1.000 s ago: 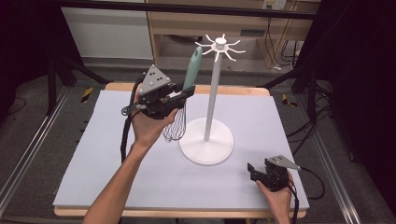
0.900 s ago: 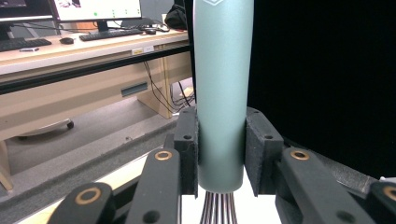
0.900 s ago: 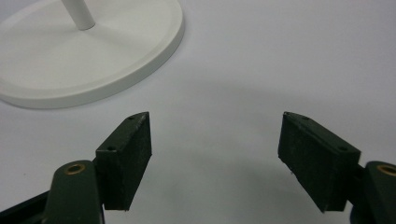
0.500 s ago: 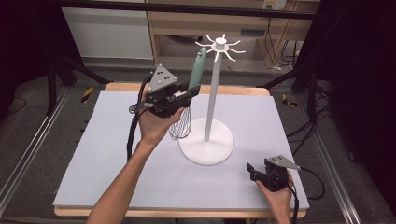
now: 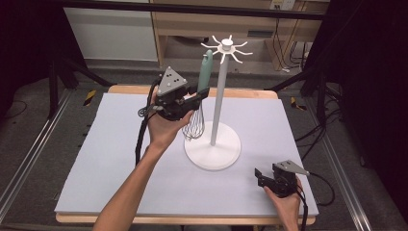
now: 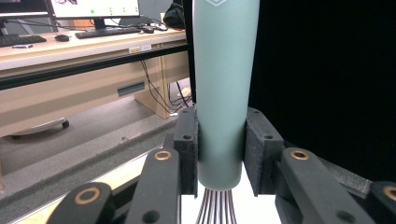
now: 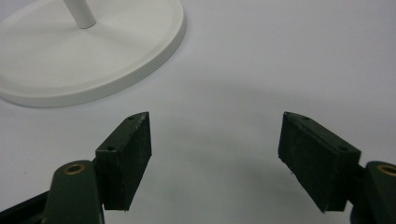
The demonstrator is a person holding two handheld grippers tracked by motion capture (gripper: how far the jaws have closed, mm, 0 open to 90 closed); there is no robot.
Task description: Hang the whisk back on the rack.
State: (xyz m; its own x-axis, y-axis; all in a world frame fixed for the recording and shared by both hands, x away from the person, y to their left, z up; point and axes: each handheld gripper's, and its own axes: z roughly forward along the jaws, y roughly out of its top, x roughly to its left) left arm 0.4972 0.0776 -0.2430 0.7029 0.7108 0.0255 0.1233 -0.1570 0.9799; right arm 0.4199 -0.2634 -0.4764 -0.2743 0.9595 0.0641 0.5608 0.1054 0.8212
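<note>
A whisk with a pale green handle (image 5: pixel 205 72) and a wire head (image 5: pixel 194 126) stands upright in the air, handle up. My left gripper (image 5: pixel 199 95) is shut on the lower end of that handle (image 6: pixel 224 93), both pads pressing its sides, wires below the jaws. Just to its right rises a white stand (image 5: pixel 220 91) with a round base (image 5: pixel 212 153) and a ring of hooks (image 5: pixel 226 47) at the top. The whisk's handle tip sits left of the hooks and a little below them. My right gripper (image 5: pixel 260 176) rests open near the table's front right; nothing lies between its pads (image 7: pixel 123 158).
The stand's base (image 7: pixel 88 60) lies just ahead and left of my right gripper. A pale grey mat (image 5: pixel 120 159) covers the wooden table. Black frame legs and cables stand beyond the table edges, and a wooden desk sits behind.
My left hand has carried the whisk up and to the right, closer to the stand's pole, and the whisk now stands more upright. The right gripper has stayed where it was.
</note>
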